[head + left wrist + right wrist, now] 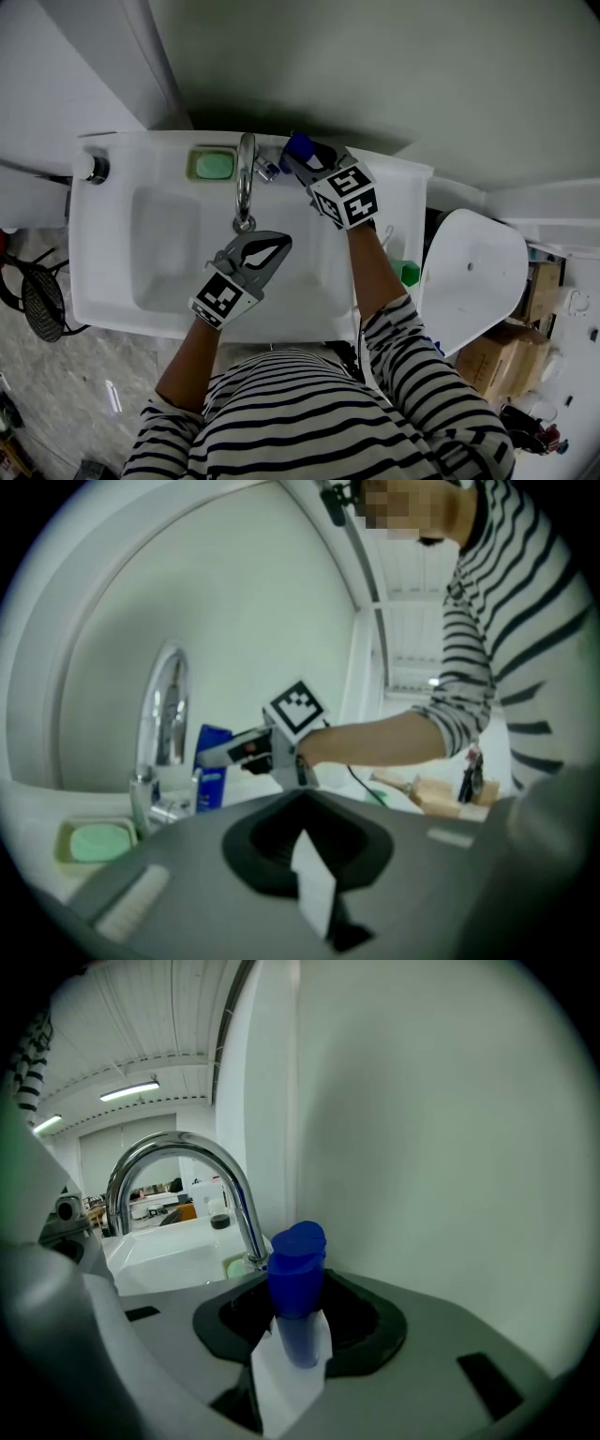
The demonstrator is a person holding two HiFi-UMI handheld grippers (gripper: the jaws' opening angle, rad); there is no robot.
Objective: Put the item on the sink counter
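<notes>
- While beside the faucet [246, 178], right gripper [300, 159] pinches blue bottle [296, 1279] over the counter [398, 183] back edge.
- Left gripper [281, 244] over basin [169, 234], jaws pressed together, empty.

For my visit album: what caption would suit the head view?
The right gripper holds a blue bottle beside the tap at the back of the sink; left gripper hovers shut and empty.

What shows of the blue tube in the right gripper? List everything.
The blue tube looks like glossy plastic, with a wider rounded cap at its far end and pale print on its side. The right gripper is shut on its body, cap pointing away. It is at the back of the sink counter, just right of the faucet; whether it touches the counter I cannot tell.
</notes>
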